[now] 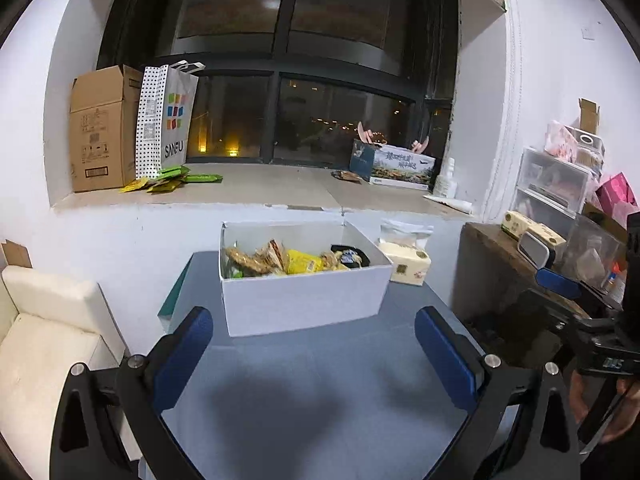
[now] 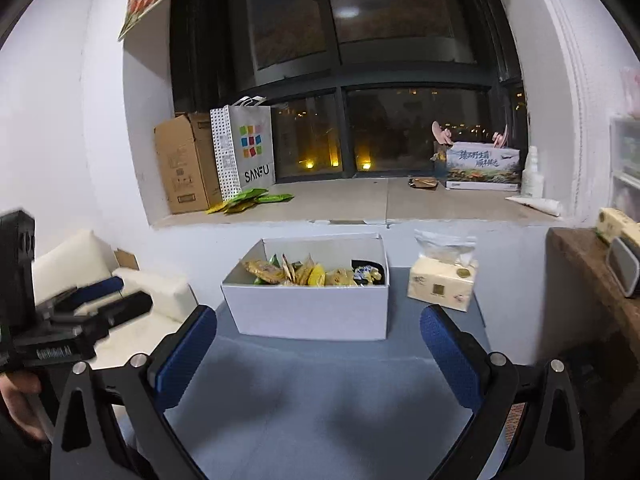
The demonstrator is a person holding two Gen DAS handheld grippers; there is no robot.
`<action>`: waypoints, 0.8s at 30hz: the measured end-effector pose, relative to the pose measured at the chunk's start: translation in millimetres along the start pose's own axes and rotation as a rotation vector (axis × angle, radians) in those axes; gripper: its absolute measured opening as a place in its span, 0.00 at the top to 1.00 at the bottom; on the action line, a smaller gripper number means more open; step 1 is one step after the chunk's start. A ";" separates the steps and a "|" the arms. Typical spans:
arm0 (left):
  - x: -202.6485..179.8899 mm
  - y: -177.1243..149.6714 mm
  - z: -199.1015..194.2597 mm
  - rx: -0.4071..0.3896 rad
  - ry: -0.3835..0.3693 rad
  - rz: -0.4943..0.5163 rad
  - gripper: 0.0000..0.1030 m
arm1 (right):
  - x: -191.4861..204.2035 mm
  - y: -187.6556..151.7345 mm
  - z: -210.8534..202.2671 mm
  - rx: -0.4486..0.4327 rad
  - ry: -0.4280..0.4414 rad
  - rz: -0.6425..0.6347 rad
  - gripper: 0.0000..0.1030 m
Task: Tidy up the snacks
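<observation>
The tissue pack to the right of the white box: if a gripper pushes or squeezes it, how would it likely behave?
The tissue pack looks like a soft plastic-wrapped block, so it would probably dent under a squeeze rather than crack. It likely slides on the blue-grey table instead of rolling, since it lies flat. Its loose crinkled top suggests the wrap may slip.

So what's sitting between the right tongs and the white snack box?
Nothing: in the right wrist view only bare blue-grey tabletop lies between the open right tongs and the white snack box.
</observation>
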State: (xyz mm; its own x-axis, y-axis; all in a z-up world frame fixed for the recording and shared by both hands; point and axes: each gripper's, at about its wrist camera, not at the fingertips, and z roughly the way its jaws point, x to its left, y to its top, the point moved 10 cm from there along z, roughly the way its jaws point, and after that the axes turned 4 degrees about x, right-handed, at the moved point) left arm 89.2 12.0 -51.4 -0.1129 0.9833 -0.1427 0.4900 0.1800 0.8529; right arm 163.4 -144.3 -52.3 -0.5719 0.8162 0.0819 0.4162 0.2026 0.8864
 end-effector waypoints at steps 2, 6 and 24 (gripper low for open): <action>-4.4 -6.2 -3.3 0.008 -0.013 0.009 0.00 | -2.3 -8.1 -4.8 0.014 -0.028 -0.003 0.00; -6.7 -7.9 -2.5 0.014 -0.010 0.016 0.00 | 0.5 -15.6 -9.7 0.016 0.002 0.001 0.00; -8.1 -2.9 -7.9 -0.004 -0.017 0.020 0.00 | 6.2 -15.0 -17.5 0.002 0.023 0.010 0.00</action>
State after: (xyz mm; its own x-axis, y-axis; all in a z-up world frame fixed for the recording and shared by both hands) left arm 81.9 3.3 -48.7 -0.0883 0.9870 -0.1345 0.4885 0.1606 0.8577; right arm 141.3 -151.7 -57.2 -0.5838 0.8055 0.1016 0.4235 0.1954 0.8846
